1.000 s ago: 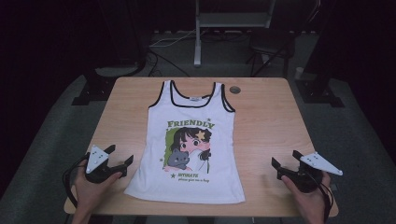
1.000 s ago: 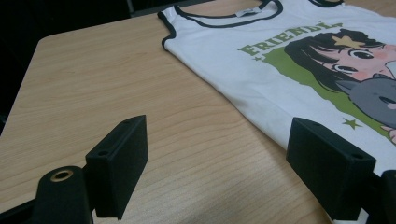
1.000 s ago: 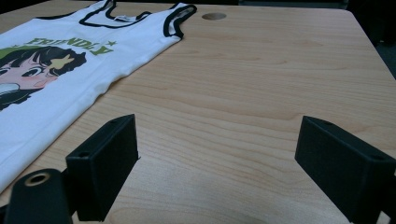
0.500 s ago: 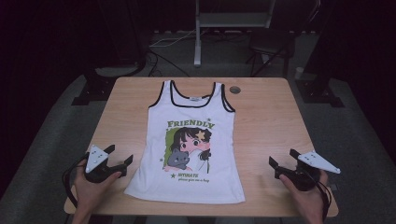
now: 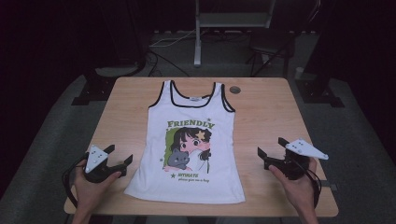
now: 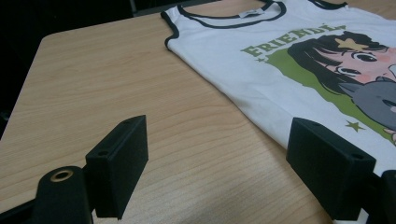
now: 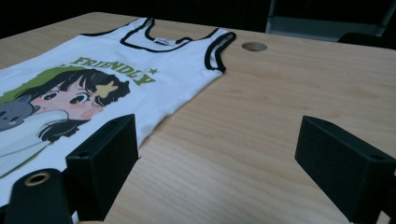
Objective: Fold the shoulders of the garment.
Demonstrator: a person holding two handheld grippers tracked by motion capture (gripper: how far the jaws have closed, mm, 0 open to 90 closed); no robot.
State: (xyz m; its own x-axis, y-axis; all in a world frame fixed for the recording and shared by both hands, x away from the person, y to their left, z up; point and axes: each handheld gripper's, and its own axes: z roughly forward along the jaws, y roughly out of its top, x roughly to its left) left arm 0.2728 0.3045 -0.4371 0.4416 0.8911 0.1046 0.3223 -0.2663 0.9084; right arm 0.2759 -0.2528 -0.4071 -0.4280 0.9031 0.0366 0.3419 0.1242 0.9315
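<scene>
One white tank top (image 5: 190, 144) lies flat in the middle of the tabletop (image 5: 266, 116). My two tongs sit on either side of its hem: left tongs (image 5: 122, 157) and right tongs (image 5: 271, 145), both spread wide and holding nothing

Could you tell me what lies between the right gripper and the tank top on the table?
Nothing: in the high view, bare wooden table separates the open right gripper from the tank top. The right gripper view shows the same bare wood.
</scene>
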